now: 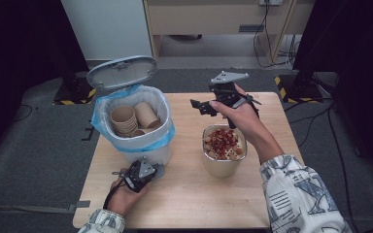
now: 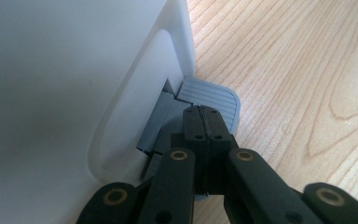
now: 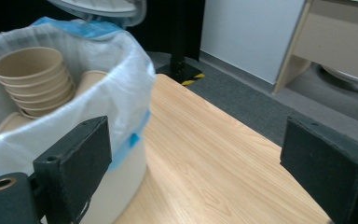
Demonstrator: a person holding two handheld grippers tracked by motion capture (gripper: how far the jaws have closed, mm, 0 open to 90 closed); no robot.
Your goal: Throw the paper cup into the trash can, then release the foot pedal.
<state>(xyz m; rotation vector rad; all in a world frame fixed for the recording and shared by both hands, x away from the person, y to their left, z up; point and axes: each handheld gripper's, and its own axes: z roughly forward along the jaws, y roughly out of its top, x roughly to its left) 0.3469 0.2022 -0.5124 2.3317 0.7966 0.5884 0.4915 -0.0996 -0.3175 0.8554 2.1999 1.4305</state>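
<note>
My left fingers (image 2: 204, 122), closed, press the bin's stiff pedal (image 2: 209, 100). My right fingers (image 1: 205, 106) hang open; that full paper cup (image 1: 223, 150) crushes easily, so grip its rim, mid-tabletop.

A white plastic pedal bin (image 1: 143, 154) stands upright on the left part of the light wooden table (image 1: 189, 194), lined with a blue-edged clear bag. Its grey oval lid (image 1: 122, 71) is tilted up and open. The ribbed grey foot pedal (image 2: 209, 98) juts from its base, level with the table. Stacked tan paper cups (image 3: 30, 77) lie inside.
</note>
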